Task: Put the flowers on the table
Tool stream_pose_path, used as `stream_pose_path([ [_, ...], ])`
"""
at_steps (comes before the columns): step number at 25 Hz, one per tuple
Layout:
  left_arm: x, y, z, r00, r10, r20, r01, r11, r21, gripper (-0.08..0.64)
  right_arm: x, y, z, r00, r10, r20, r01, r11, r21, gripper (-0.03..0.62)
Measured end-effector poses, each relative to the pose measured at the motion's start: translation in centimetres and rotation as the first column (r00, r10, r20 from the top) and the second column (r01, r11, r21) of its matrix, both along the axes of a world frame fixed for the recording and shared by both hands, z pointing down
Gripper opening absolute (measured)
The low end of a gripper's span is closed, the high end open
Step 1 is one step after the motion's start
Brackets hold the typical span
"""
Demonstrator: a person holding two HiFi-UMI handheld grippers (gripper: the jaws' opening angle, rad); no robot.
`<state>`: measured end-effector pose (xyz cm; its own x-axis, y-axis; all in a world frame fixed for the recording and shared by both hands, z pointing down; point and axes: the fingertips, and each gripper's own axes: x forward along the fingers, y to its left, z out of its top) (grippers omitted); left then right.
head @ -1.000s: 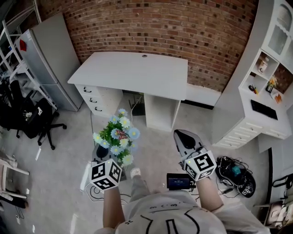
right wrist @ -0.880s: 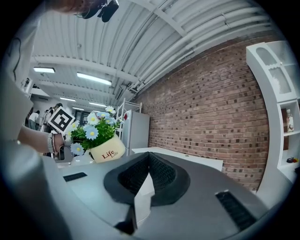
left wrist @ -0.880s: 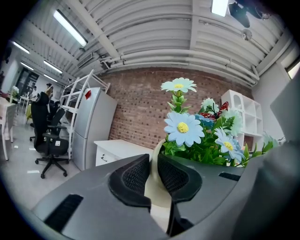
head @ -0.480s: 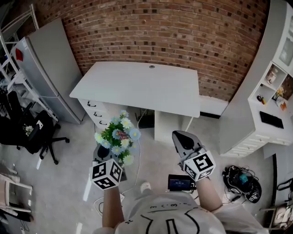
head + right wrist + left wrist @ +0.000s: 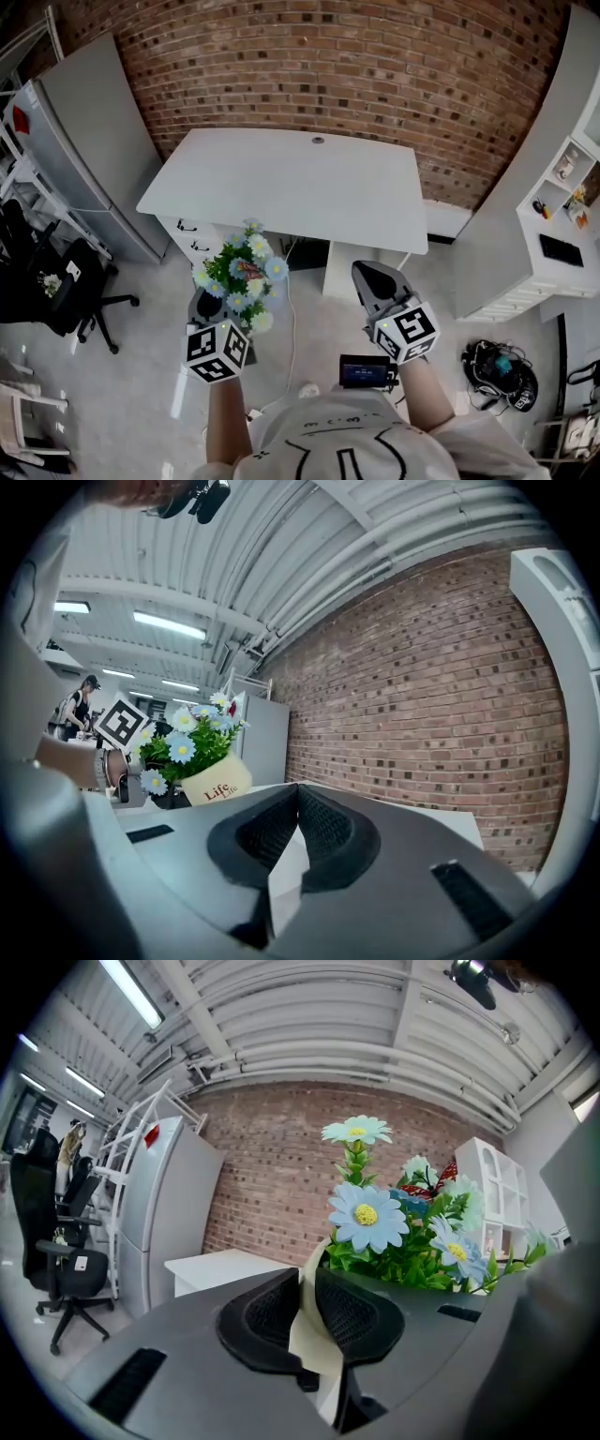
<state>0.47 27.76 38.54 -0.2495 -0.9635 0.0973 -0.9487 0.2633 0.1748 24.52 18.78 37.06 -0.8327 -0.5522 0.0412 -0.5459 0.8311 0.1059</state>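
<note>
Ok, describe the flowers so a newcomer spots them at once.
Below the brick wall stands a white desk. Just before its near edge, the left gripper holds a cream pot by the rim. In it are the flowers: pale blue and white daisies among green leaves; the right gripper holds nothing.

flowers [image 5: 242, 274] in frt of table [image 5: 281, 178] | L of right gripper [image 5: 371, 276] | wall [image 5: 328, 66] behind table
</note>
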Motion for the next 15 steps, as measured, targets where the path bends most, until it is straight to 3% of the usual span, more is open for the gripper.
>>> stream_pose_path([
  [15,-6.9,-7.0,1.9,0.999,-0.027,-0.030,0.027,1.000,-0.012,0.061,-5.8,-7.7,2.0,1.000,-0.001,-0.031,0.000,0.999,-0.037,0.017],
])
